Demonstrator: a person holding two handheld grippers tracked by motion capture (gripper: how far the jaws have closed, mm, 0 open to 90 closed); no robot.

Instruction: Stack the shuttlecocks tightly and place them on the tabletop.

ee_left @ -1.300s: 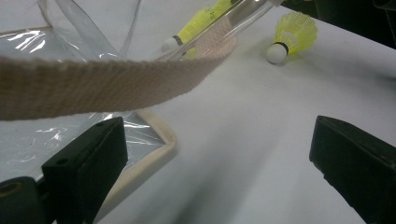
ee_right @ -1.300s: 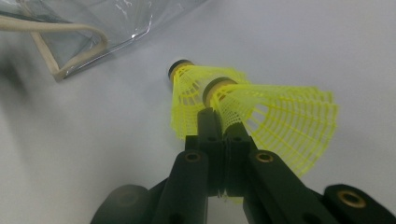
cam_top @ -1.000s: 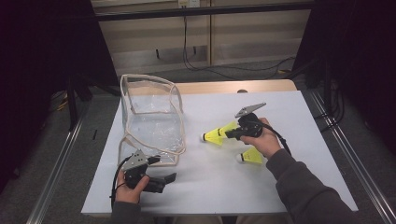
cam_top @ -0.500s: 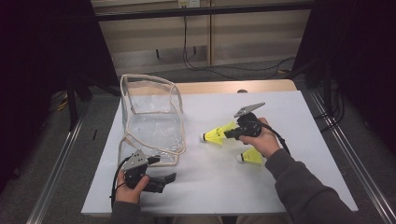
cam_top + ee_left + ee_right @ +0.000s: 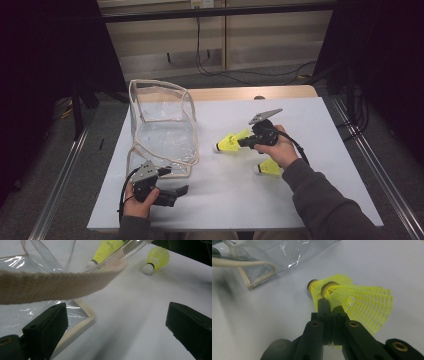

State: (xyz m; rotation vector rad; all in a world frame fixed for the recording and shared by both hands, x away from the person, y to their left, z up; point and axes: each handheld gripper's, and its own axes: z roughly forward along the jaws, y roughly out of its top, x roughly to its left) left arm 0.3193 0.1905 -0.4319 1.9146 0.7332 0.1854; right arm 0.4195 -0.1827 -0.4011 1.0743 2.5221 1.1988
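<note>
A clear plastic bag (image 5: 162, 125) with beige trim stands open at the table's left. My right gripper (image 5: 243, 142) is shut on the skirt of a yellow shuttlecock (image 5: 231, 142), held just right of the bag with its cork pointing toward it. In the right gripper view the jaws pinch the yellow mesh (image 5: 359, 305). A second yellow shuttlecock (image 5: 269, 168) lies on the table under that hand. My left gripper (image 5: 174, 193) rests open in front of the bag. The bag's beige strap (image 5: 62, 285) crosses above its spread jaws, untouched.
The white tabletop (image 5: 230, 205) stretches bare between the hands and to the right. A wooden edge (image 5: 240, 93) runs along the back. Metal rails (image 5: 372, 165) flank the table, and cables (image 5: 220, 70) lie on the floor behind.
</note>
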